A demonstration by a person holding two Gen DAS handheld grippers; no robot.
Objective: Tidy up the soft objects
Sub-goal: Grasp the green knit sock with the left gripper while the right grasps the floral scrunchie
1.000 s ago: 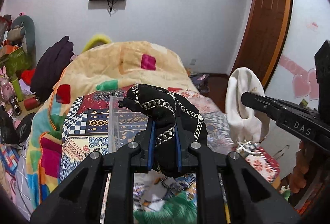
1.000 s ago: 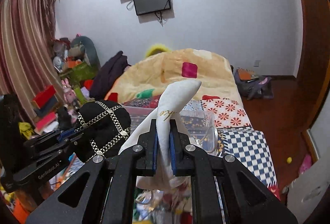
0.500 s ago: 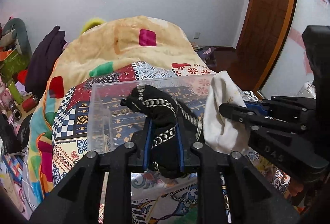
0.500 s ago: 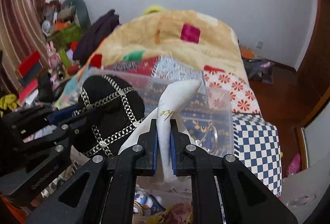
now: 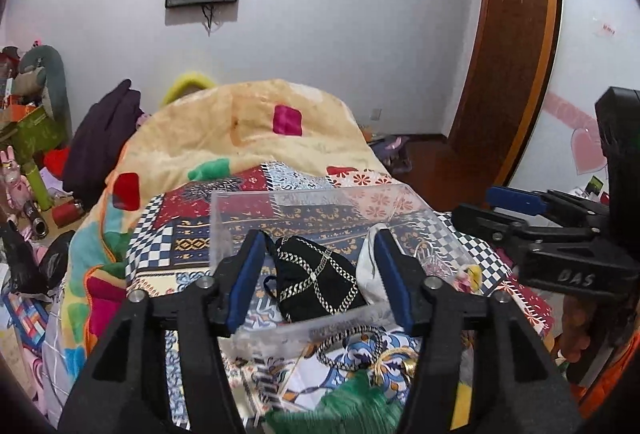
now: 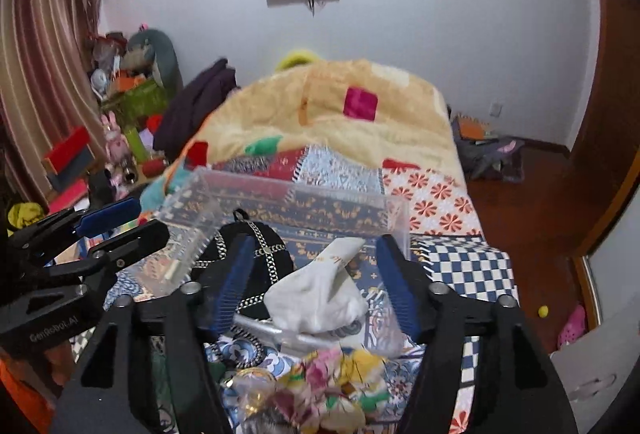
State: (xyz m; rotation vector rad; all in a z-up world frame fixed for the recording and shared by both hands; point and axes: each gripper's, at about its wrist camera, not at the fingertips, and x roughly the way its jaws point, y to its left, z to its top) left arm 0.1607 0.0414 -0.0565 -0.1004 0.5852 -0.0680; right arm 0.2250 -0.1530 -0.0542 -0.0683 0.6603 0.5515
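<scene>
Clear plastic box [image 5: 320,196] sits on the patchwork quilt [image 5: 176,234], and both soft items lie inside it: the black chain-patterned pouch [image 5: 320,284] beside the white cloth bundle [image 6: 320,298]; the left gripper [image 5: 320,276] and right gripper [image 6: 316,280] are both opening, pads clear of the fabric, gripping nothing; a clean release would mean spreading fully, then lifting straight up so no pad snags cloth or tips the light box.
</scene>
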